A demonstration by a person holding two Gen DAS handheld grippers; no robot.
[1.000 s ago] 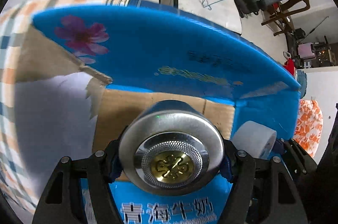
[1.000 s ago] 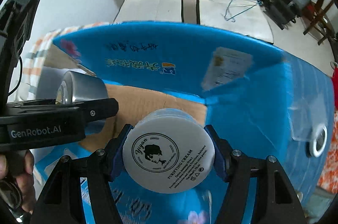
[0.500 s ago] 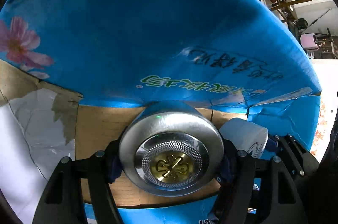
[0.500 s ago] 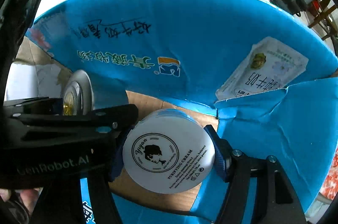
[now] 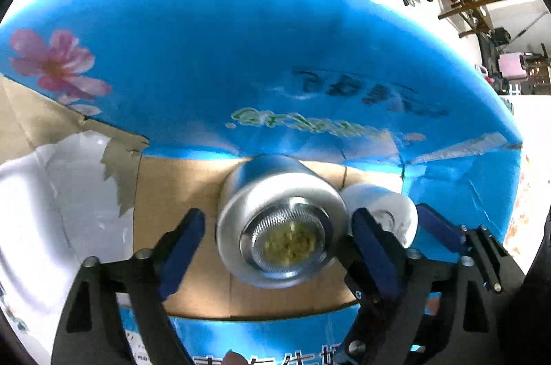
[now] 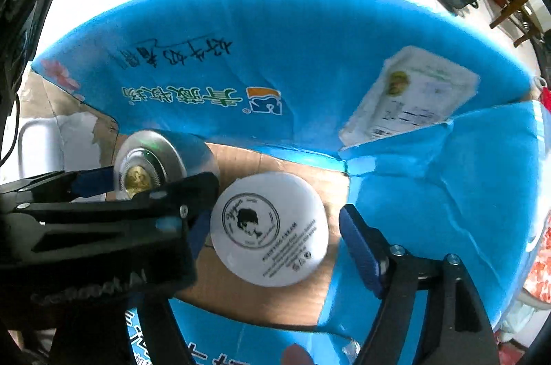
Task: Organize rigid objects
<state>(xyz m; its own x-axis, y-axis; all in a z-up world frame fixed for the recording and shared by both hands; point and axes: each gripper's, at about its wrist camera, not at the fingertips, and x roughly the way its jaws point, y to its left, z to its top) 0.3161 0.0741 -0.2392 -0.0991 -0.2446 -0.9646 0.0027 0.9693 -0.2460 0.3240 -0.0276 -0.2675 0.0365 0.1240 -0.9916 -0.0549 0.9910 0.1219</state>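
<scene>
Both your grippers hang spread inside the blue carton [image 5: 275, 61].

Your left gripper [image 5: 279, 227] brackets the silver tin [image 5: 280, 223] without touching; your right gripper [image 6: 275, 227] stands apart around the white cream jar [image 6: 268, 229], both on the cardboard floor.

Both jaws now spread: silver tin [image 5: 280, 225] and white cream jar [image 6: 268, 229] released in box.

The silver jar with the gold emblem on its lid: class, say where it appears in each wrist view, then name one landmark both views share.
Left wrist view: the silver jar sits at lower centre, between the open left gripper's fingers.
Right wrist view: it lies at middle left, behind the left gripper's black finger.
Shared landmark: the white cream jar, beside it on the blue box's cardboard floor.
</scene>
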